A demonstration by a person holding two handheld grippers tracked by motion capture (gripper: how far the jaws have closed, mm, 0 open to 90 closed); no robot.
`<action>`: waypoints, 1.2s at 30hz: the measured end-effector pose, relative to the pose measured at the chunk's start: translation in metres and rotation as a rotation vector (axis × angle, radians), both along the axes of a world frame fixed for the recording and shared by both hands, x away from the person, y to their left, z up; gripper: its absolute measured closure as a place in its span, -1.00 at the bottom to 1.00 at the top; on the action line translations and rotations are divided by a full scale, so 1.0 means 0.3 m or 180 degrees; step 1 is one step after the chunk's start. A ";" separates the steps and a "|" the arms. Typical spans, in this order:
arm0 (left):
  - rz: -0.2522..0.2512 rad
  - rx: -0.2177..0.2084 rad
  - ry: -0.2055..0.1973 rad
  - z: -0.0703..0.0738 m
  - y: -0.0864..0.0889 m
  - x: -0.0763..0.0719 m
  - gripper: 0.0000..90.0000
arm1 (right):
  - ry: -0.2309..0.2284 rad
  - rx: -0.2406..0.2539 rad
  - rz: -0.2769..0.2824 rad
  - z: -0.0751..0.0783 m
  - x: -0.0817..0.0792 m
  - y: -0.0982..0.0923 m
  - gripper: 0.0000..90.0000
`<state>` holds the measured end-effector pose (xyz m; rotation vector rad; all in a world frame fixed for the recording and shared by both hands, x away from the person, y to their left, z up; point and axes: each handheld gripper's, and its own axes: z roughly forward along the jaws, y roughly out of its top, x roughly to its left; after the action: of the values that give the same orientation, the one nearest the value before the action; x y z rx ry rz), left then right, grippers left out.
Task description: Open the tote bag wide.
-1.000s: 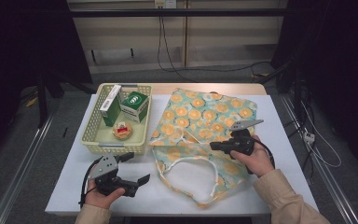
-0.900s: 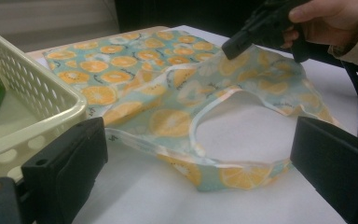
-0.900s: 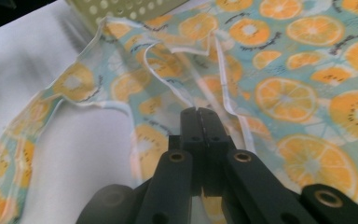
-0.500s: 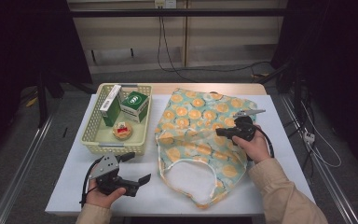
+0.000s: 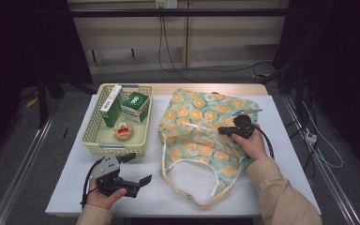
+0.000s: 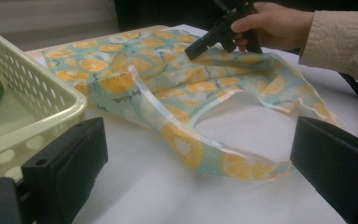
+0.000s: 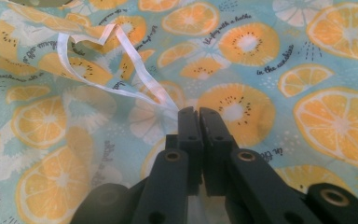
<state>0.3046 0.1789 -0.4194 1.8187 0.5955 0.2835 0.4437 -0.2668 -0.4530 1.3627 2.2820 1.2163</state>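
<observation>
A teal tote bag (image 5: 201,117) printed with orange and kiwi slices lies flat on the white table (image 5: 281,154), its opening facing the front edge. My right gripper (image 5: 221,130) rests on the bag's middle, shut on the thin white strap (image 7: 121,91), which runs into its tips (image 7: 198,111). Its jaws have just eased a touch, with the strap still pinched between them. The left gripper view shows that gripper (image 6: 189,52) over the bag (image 6: 168,88). My left gripper (image 5: 138,168) lies near the front left, open and holding nothing, its jaws (image 6: 200,163) wide apart.
A cream plastic basket (image 5: 112,146) stands left of the bag and holds a green box (image 5: 135,106), a white and green carton (image 5: 110,101) and a small round item (image 5: 123,131). The basket's corner (image 6: 42,93) is close to my left gripper. Cables trail behind the table.
My right hand has moved away from the table's front edge, farther onto the bag, drawing the strap and fabric with it. The left gripper has stayed in place.
</observation>
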 end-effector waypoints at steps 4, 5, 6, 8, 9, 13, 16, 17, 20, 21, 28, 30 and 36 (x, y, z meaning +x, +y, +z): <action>0.0017 -0.0030 0.0002 0.001 0.001 -0.003 -0.92 | -0.0054 -0.0030 0.0067 0.019 -0.014 0.015 0.69; 0.0020 -0.0029 0.0000 0.001 0.002 -0.004 -0.92 | -0.0066 -0.0052 0.0068 0.027 -0.020 0.021 0.57; 0.0021 -0.0027 -0.0001 0.001 0.003 -0.004 -0.92 | -0.0084 -0.0086 0.0069 0.036 -0.026 0.026 0.52; 0.0022 -0.0018 0.0005 0.000 0.004 -0.003 -0.92 | -0.0116 -0.0085 0.0122 0.054 -0.037 0.035 0.41; 0.0017 -0.0019 0.0012 -0.001 0.003 -0.004 -0.92 | -0.0133 -0.0082 0.0105 0.064 -0.043 0.039 0.27; 0.0017 -0.0022 0.0005 0.000 0.002 -0.004 -0.92 | -0.0230 -0.0065 0.0151 0.107 -0.070 0.055 0.13; 0.0015 -0.0030 0.0000 0.000 0.000 -0.005 -0.92 | -0.0267 -0.0018 0.0239 0.133 -0.093 0.069 0.12; 0.0008 -0.0020 -0.0003 0.000 -0.001 -0.005 -0.92 | -0.0288 -0.0046 0.0252 0.141 -0.100 0.075 0.11; 0.0006 -0.0021 0.0000 0.000 -0.002 -0.006 -0.92 | -0.0321 -0.0044 0.0338 0.158 -0.122 0.094 0.12; 0.0010 -0.0020 -0.0005 0.001 -0.002 -0.006 -0.92 | -0.0320 -0.0042 0.0367 0.161 -0.130 0.101 0.14; 0.0013 -0.0026 0.0013 -0.003 -0.003 -0.004 -0.92 | -0.0324 0.0038 0.0537 0.180 -0.170 0.148 0.51; -0.0002 -0.0023 0.0010 -0.002 -0.003 -0.005 -0.92 | -0.0346 0.0076 0.0650 0.189 -0.183 0.163 0.79; 0.0013 -0.0029 0.0000 0.000 0.000 -0.005 -0.92 | -0.0273 0.0123 0.0989 0.178 -0.223 0.229 1.00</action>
<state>0.3031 0.1790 -0.4196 1.8091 0.5998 0.2831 0.3766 -0.1982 -0.3995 0.9691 2.4852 1.3853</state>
